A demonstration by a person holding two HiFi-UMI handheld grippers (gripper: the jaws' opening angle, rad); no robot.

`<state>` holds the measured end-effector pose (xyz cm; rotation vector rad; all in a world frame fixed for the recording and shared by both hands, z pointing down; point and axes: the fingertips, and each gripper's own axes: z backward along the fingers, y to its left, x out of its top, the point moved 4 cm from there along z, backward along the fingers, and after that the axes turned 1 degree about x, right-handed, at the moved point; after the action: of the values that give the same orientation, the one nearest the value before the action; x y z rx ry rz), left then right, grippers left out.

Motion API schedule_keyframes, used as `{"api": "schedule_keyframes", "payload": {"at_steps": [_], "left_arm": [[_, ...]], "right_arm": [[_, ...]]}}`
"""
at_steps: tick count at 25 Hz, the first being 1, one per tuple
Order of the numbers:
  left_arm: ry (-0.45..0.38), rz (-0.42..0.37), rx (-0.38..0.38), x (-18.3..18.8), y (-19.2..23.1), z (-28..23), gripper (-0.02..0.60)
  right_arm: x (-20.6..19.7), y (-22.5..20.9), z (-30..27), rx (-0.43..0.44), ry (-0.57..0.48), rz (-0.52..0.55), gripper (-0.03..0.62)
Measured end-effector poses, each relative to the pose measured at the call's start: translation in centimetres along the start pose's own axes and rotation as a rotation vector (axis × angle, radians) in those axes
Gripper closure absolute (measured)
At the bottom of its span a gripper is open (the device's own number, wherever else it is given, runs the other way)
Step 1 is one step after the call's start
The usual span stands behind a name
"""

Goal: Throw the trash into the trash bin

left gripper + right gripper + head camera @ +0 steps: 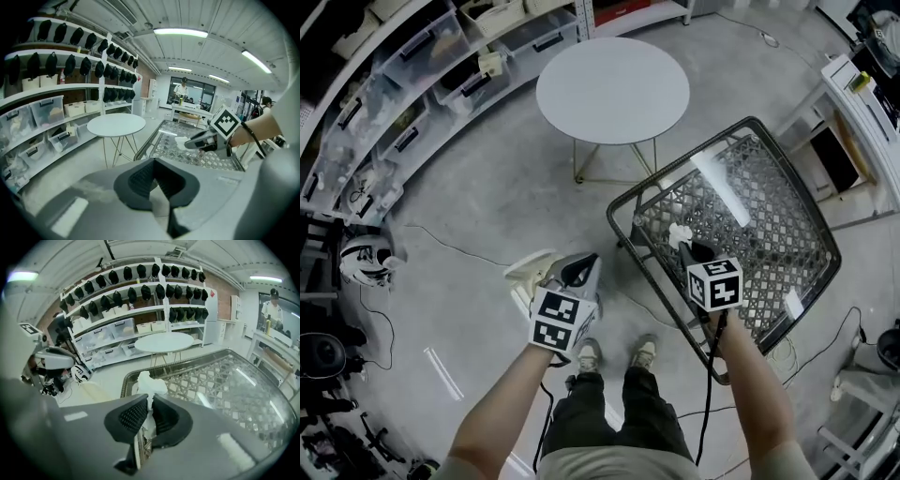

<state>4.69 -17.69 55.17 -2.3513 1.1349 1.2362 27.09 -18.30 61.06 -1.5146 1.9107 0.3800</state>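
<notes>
A crumpled white tissue (680,232) sticks up from my right gripper (694,251), over the near-left corner of a low table (769,141) with a glass top and black wire mesh. In the right gripper view the tissue (149,383) is pinched between the dark pads of the right gripper (149,411), which is shut on it. My left gripper (579,269) hangs over the floor left of the table. Its pads meet in the left gripper view (157,185) with nothing between them. A cream container-like thing (528,272) shows just left of it, partly hidden.
A round white table (612,89) stands beyond the mesh table. Shelves with clear bins (422,66) curve along the left. A helmet (366,261) and cables lie on the floor at left. The person's feet (619,354) are between the grippers.
</notes>
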Motion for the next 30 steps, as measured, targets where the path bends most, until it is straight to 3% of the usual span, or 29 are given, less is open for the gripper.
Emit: {"api": "schedule_keyframes", "payload": {"at_steps": [4,10,15,20,30], "left_arm": [[-0.038,-0.072,0.035,2.5,0.8,3.2,0.578],[-0.125,-0.072,0.082,6.5,1.4,8.8,0.580],[-0.177,-0.079,0.131,8.3,2.9,13.7,0.578],[-0.188,-0.055,0.199,6.8,4.9,17.5,0.578],[-0.128,0.051,0.304,0.8,9.6,21.5,0.578]], "right_arm": [[4.3,1.6,3.6,0.014,-0.088,0.029,0.572],[9.7,5.0,9.3,0.045,-0.231,0.082,0.572],[13.0,9.5,11.5,0.115,-0.281,0.168,0.572],[13.9,14.3,11.3,0.202,-0.279,0.228,0.572],[12.0,23.7,5.5,0.358,-0.157,0.327,0.572]]}}
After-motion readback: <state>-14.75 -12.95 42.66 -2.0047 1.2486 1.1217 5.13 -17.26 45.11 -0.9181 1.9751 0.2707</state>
